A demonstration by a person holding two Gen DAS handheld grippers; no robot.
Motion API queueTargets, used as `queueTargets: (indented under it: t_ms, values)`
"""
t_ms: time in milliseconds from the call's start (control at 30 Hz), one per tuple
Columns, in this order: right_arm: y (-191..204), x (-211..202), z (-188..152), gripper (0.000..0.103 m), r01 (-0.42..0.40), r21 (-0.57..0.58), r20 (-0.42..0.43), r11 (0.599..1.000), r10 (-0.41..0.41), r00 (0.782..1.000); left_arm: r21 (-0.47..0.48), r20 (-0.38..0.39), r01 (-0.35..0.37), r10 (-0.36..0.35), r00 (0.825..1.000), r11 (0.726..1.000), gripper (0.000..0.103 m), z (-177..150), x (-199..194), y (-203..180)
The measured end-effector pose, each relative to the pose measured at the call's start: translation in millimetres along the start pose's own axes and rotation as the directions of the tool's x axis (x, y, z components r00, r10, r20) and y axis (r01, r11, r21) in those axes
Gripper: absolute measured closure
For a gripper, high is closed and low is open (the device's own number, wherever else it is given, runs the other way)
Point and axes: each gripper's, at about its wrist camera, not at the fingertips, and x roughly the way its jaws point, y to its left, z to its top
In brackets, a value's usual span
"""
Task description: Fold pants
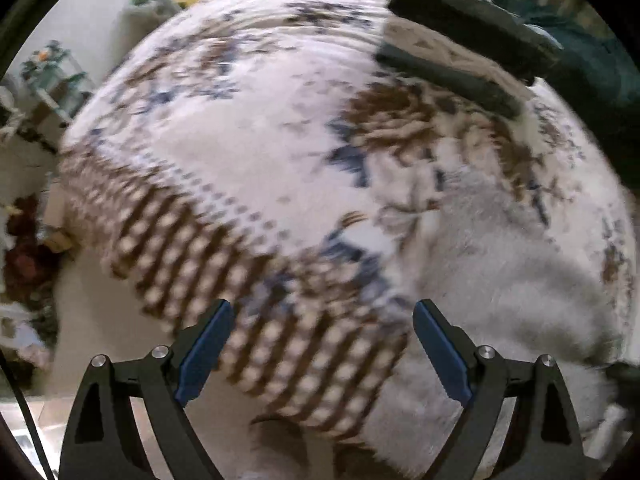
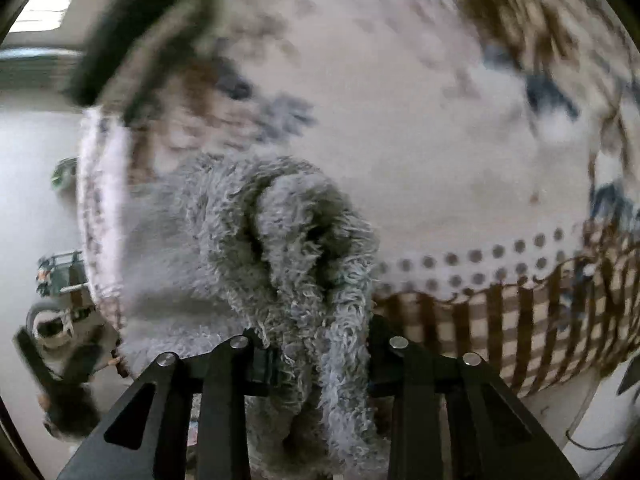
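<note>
Bed blanket, white fleece printed with brown and blue flowers and a brown lattice border, filling both views. Fluffy grey long-pile pants heaped on that blanket near its edge; seen in the left wrist view as a pale grey mass just right of and beyond the tongs. Dark folded garment farther back, well apart. Left gripper spread wide over the lattice border, blue pads bare, nothing between them. Right gripper pinching a bunched fold of the grey pants, pile spilling over its black frame. No legible writing or brand anywhere.
</note>
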Motion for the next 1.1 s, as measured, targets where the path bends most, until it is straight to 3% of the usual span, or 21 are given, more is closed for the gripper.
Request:
queueTargets:
  t_ms: [100,200,300,400,433,533,600,633,733,800,833,933,1000,1100]
  values:
    - [-14,44,12,0.034,-0.010,0.040,-0.136,0.999,0.016,0.991,0.086,-0.017,0.029,-0.028,0.999,0.996,0.011,20,14,-25]
    - [-11,27,10,0.026,-0.062,0.075,-0.054,0.995,0.066,0.996,0.185,-0.029,0.049,-0.044,0.999,0.981,0.011,41,24,-48]
    - [-1,-5,-2,0.023,-0.108,0.085,0.066,0.991,0.102,0.993,0.252,-0.111,0.122,-0.097,0.989,0.960,0.011,71,50,-67]
    - [14,-19,-13,0.023,-0.164,0.082,0.097,0.983,0.156,0.983,0.262,-0.265,0.220,-0.149,0.953,0.940,0.011,95,96,-85]
    - [20,-18,-17,0.023,-0.177,0.072,0.086,0.982,0.170,0.982,0.256,-0.343,0.270,-0.174,0.923,0.928,0.011,102,120,-93]
    - [48,-5,-26,0.023,-0.196,0.044,0.055,0.980,0.194,0.979,0.254,-0.422,0.336,-0.209,0.882,0.907,0.014,108,157,-107]
    - [62,1,-27,0.023,-0.193,0.024,0.038,0.981,0.192,0.981,0.268,-0.448,0.364,-0.219,0.867,0.892,0.031,106,169,-114]
    - [72,9,-29,0.023,-0.184,0.005,0.030,0.983,0.183,0.983,0.273,-0.467,0.379,-0.222,0.856,0.884,0.031,104,173,-118]
    - [105,36,-39,0.023,-0.068,-0.080,-0.024,0.995,0.066,0.998,0.317,-0.473,0.378,-0.201,0.858,0.870,0.031,100,178,-124]
    - [120,52,-62,0.023,0.027,-0.152,-0.094,0.988,-0.042,0.995,0.347,-0.473,0.379,-0.189,0.861,0.858,0.031,100,180,-127]
    - [121,58,-81,0.023,0.092,-0.177,-0.122,0.980,-0.115,0.986,0.349,-0.479,0.386,-0.192,0.857,0.854,0.031,100,181,-127]
    - [105,70,-128,0.023,0.169,-0.134,-0.231,0.976,-0.197,0.953,0.380,-0.496,0.418,-0.200,0.845,0.825,0.031,99,179,-132]
    - [98,68,-145,0.023,0.179,-0.052,-0.253,0.983,-0.186,0.950,0.399,-0.503,0.442,-0.211,0.838,0.803,0.031,102,172,-134]
    - [100,44,-152,0.023,0.094,0.161,-0.154,0.983,-0.069,0.986,0.437,-0.473,0.466,-0.244,0.847,0.769,0.031,106,143,-127]
